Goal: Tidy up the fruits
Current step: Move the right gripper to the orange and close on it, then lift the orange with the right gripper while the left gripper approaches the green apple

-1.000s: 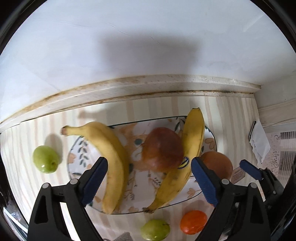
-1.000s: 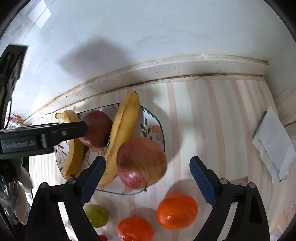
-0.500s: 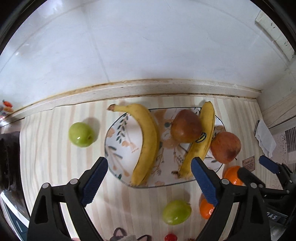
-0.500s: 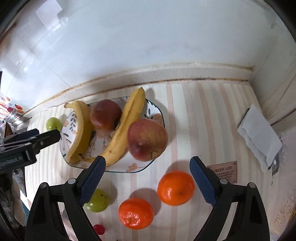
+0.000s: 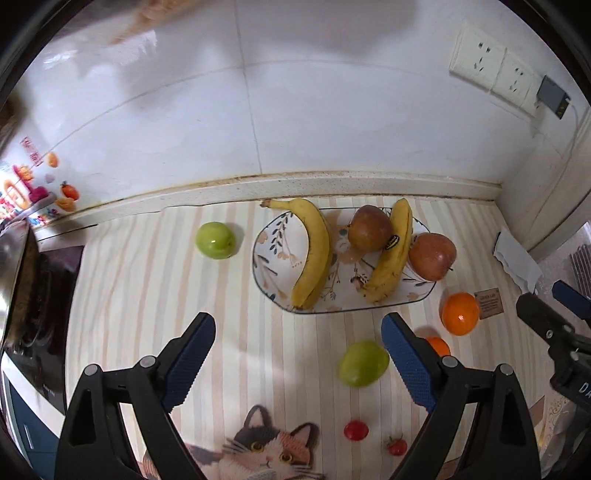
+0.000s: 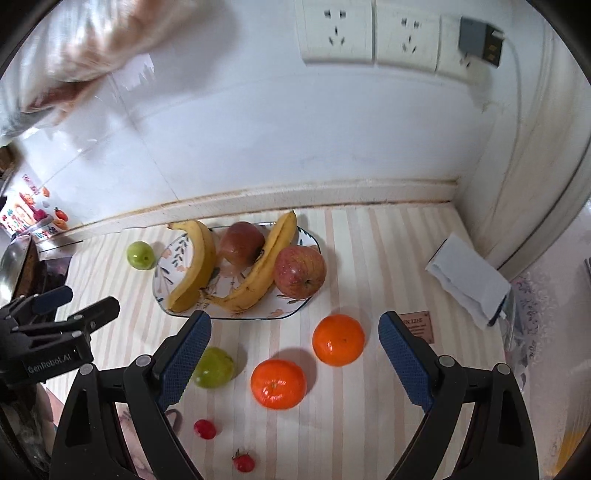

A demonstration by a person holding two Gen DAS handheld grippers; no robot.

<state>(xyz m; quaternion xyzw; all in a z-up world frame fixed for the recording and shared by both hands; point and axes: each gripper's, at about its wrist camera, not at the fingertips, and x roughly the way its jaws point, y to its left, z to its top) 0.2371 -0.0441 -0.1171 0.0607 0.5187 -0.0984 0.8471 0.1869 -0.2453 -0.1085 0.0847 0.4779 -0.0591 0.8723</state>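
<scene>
orange [image 5: 437, 346] half hidden behind gripper finger, cat picture [image 5: 258, 448] cut off below

Both grippers pull up and back from plate [image 5: 417, 299]: left gripper [image 5: 298, 352] and right gripper [image 6: 294, 350] now hang over striped mat, jaws empty. Wider scene comes into view: wall sockets [image 6: 369, 33], cat print [image 5: 258, 450], cherry tomatoes [image 6: 205, 428].

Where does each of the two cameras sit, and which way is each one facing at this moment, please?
Left wrist: on the left gripper, looking down at the plate and tiled wall; its own open fingers show, the right gripper at the edge.
Right wrist: on the right gripper, facing the oranges and plate; own open fingers, left gripper beside.
Shared: plate, bananas, red apple.
</scene>
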